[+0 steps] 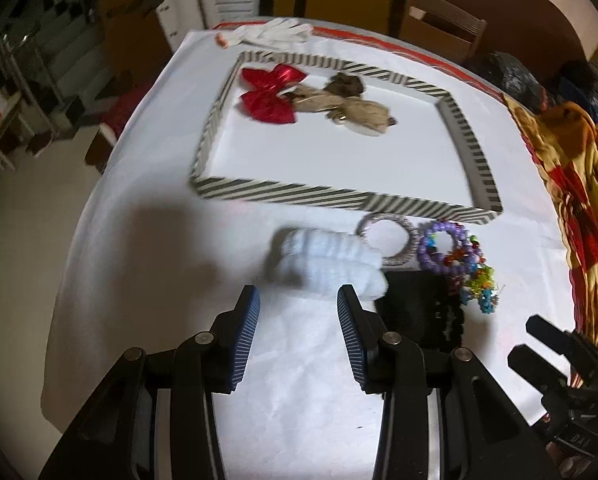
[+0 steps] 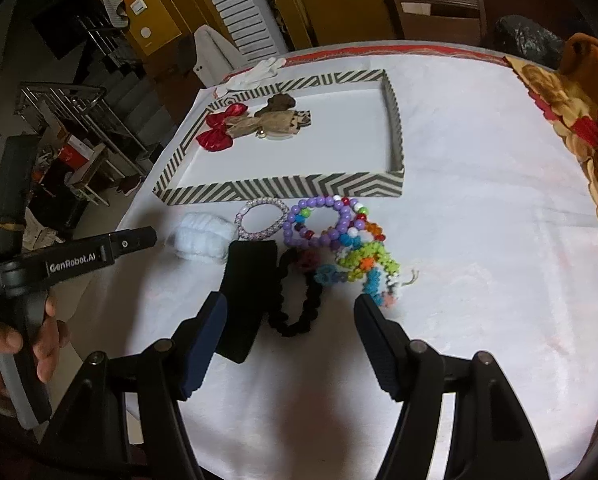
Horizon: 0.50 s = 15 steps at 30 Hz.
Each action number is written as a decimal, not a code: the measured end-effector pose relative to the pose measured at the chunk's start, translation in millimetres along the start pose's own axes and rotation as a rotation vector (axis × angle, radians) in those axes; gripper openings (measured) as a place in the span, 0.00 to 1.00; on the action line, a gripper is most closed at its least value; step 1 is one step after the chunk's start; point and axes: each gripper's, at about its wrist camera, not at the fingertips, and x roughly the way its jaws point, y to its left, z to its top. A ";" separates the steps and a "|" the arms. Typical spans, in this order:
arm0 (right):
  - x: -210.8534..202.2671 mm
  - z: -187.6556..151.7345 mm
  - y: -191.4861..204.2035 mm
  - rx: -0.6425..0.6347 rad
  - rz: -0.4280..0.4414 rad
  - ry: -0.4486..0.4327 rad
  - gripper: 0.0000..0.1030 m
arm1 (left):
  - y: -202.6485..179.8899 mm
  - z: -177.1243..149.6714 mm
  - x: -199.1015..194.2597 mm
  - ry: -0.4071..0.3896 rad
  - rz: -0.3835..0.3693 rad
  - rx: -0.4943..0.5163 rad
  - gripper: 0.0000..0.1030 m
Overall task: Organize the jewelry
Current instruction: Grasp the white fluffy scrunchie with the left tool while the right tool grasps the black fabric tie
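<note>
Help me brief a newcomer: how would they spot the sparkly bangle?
Find the striped tray on the white tablecloth. Just before its near wall lies the glittery silver bangle, between a fluffy white scrunchie and purple bead bracelets. It alone is one thin, plain, sparkling ring.

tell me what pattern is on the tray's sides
Black and cream chevron stripes on the tray, clearest in the right wrist view.

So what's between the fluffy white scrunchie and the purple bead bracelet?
A sparkly bangle lies between the white scrunchie and the purple bead bracelet, clearest in the right wrist view.
</note>
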 end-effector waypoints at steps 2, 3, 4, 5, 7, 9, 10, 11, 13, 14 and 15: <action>4.7 -1.3 1.0 0.001 0.016 0.015 0.68 | 7.4 0.4 2.8 0.010 -0.002 -0.023 0.36; 7.0 -2.1 1.8 -0.002 0.020 0.021 0.68 | 9.6 0.4 4.0 0.014 -0.005 -0.031 0.36; 9.0 -2.7 2.2 -0.003 0.021 0.026 0.68 | 10.8 0.3 4.9 0.019 -0.010 -0.037 0.36; 11.8 -3.3 3.0 -0.006 0.023 0.035 0.68 | 11.7 0.4 6.1 0.025 -0.017 -0.042 0.36; 15.6 -4.2 4.9 -0.008 0.031 0.045 0.68 | 11.5 0.7 7.9 0.033 -0.033 -0.051 0.36; 18.8 -4.0 7.8 -0.006 0.047 0.055 0.68 | 11.5 2.0 9.9 0.039 -0.053 -0.063 0.36; 20.5 -3.9 9.9 -0.004 0.061 0.060 0.68 | 11.9 3.2 11.9 0.045 -0.063 -0.072 0.36; 22.6 -3.9 12.4 -0.004 0.077 0.066 0.68 | 12.3 4.7 13.6 0.051 -0.072 -0.080 0.36; 27.0 -5.0 19.2 -0.011 0.101 0.078 0.68 | 12.8 8.0 17.2 0.063 -0.097 -0.097 0.36; 30.1 -5.5 23.5 -0.019 0.105 0.086 0.68 | 13.2 10.6 19.4 0.069 -0.118 -0.111 0.36; 35.2 -6.8 29.5 -0.032 0.104 0.099 0.68 | 12.9 12.7 21.0 0.071 -0.131 -0.118 0.36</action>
